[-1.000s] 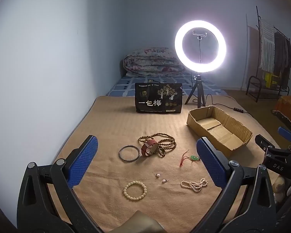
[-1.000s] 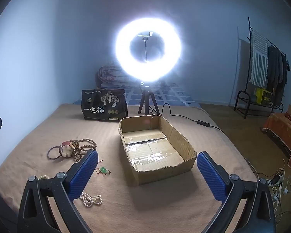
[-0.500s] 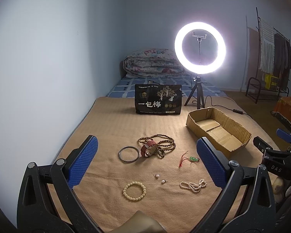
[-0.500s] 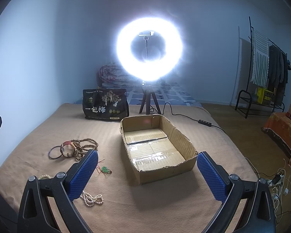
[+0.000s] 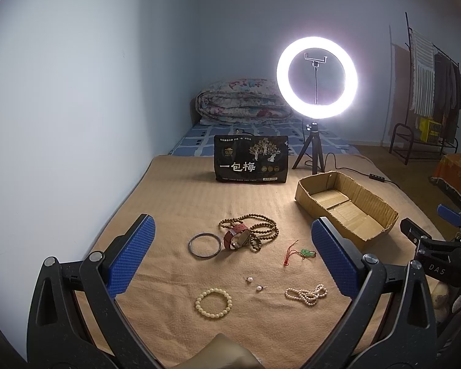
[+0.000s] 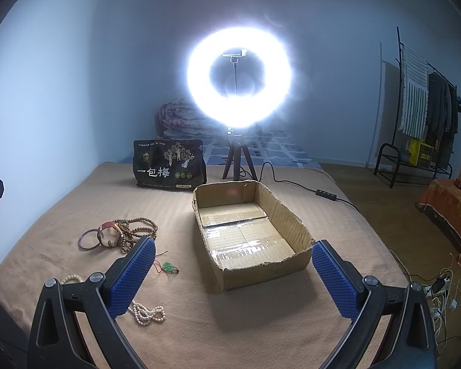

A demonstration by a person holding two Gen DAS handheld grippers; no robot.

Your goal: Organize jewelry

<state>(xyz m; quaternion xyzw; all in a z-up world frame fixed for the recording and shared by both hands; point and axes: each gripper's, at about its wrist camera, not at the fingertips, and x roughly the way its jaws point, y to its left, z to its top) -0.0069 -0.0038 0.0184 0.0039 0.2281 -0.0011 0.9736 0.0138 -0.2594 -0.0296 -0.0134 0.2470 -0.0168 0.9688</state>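
Observation:
Jewelry lies on the tan bed cover (image 5: 175,203): a dark metal bangle (image 5: 205,245), a red-strap watch (image 5: 237,237) on a brown bead necklace (image 5: 261,229), a red cord with a green pendant (image 5: 304,252), two small pearl studs (image 5: 253,284), a cream bead bracelet (image 5: 213,303) and a pearl strand (image 5: 306,293). An open cardboard box (image 6: 252,233) sits to their right and holds nothing. My left gripper (image 5: 230,264) is open above the jewelry. My right gripper (image 6: 232,275) is open in front of the box.
A black snack bag (image 5: 251,159) stands at the back. A lit ring light on a tripod (image 5: 316,78) stands behind the box, its cable (image 6: 292,181) running right. A folded quilt (image 5: 242,103) lies far back. A clothes rack (image 6: 427,104) stands at right.
Both grippers have drifted slightly; the views shift a little. Nothing on the bed has moved and both jaws stay open.

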